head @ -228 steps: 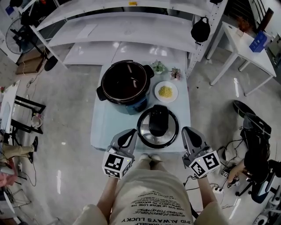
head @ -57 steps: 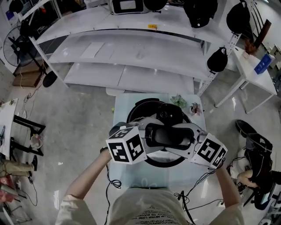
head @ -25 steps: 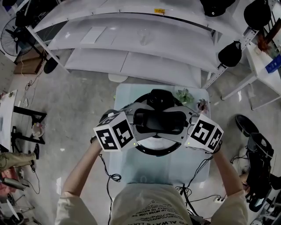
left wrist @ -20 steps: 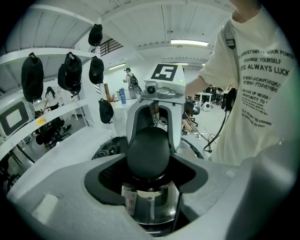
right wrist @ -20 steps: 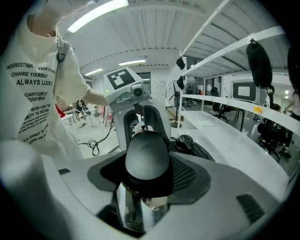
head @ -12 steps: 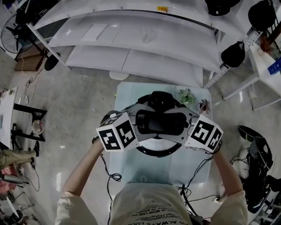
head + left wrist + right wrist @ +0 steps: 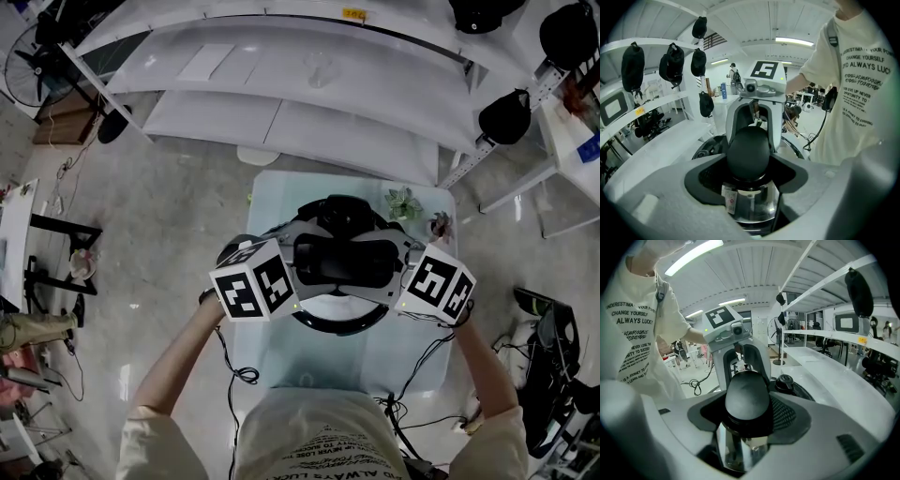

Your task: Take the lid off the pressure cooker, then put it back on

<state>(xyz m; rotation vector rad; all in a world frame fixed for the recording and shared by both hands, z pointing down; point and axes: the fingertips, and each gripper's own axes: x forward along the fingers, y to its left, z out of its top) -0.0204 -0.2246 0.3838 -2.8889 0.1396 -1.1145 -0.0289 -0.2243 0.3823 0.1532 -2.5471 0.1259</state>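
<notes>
The lid (image 7: 330, 316) hangs over the pressure cooker (image 7: 339, 206), which stands on the pale table (image 7: 272, 361) in front of the person. From the head view only a dark part of the cooker shows past the lid's far edge. Whether the lid sits on the rim or just above it cannot be told. Its long black handle (image 7: 345, 261) lies crosswise, and each end is taken by one tool. The left gripper (image 7: 297, 265) clamps the left end and the right gripper (image 7: 403, 268) clamps the right end, so the two face each other across the lid. In each gripper view the rounded black end of the handle fills the gap between the jaws, with the pale pads closed against it on both sides and shiny steel showing below. Two small potted plants (image 7: 403, 202) stand at the table's far right corner, beside the cooker.
</notes>
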